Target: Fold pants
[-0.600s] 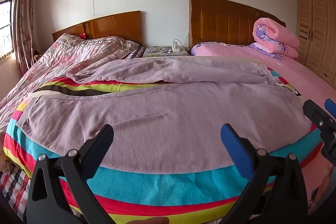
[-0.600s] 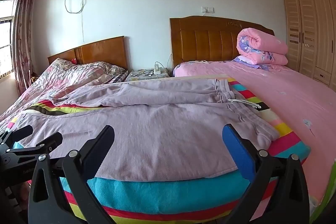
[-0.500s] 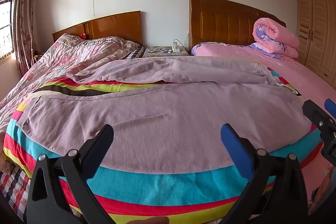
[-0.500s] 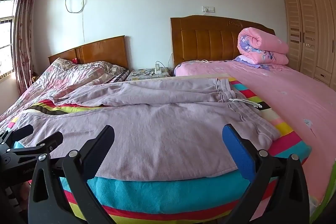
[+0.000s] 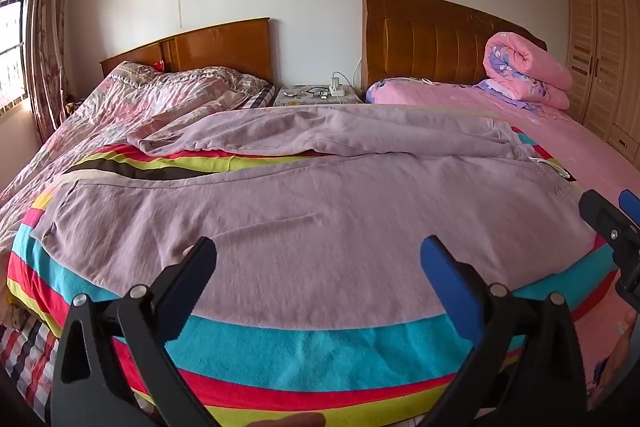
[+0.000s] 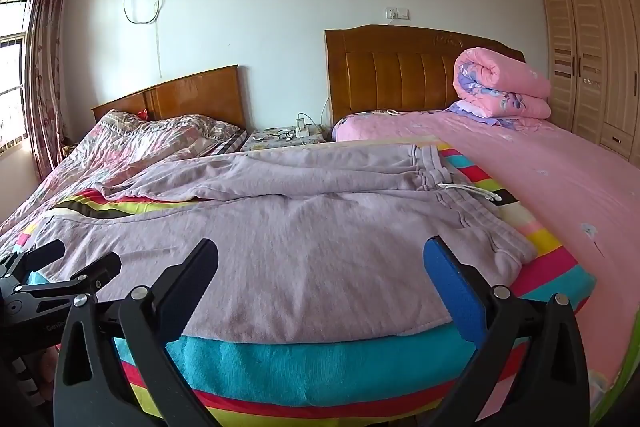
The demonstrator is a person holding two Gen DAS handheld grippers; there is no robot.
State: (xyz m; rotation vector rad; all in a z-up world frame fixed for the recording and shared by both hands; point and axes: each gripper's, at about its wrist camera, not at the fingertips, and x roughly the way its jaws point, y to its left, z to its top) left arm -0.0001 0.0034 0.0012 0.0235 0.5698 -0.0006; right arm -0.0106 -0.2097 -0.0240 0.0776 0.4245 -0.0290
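Observation:
Lilac sweatpants (image 5: 320, 211) (image 6: 320, 223) lie spread flat on a striped towel (image 5: 312, 351) (image 6: 300, 367) at the foot of the bed. Their waistband with a white drawstring (image 6: 472, 191) is at the right; the two legs run left, the far one crumpled. My left gripper (image 5: 318, 259) hovers open over the near leg, nothing between its fingers. My right gripper (image 6: 320, 259) stands open above the near edge of the pants, closer to the waist, also empty. Each gripper shows at the edge of the other's view, the right one (image 5: 616, 223) and the left one (image 6: 60, 267).
Two beds with wooden headboards (image 6: 400, 75) stand side by side, a nightstand (image 6: 284, 139) between them. A rolled pink quilt (image 6: 504, 87) sits at the right bed's head. A wardrobe (image 6: 596, 59) fills the right wall; a curtained window (image 6: 24, 75) is at the left.

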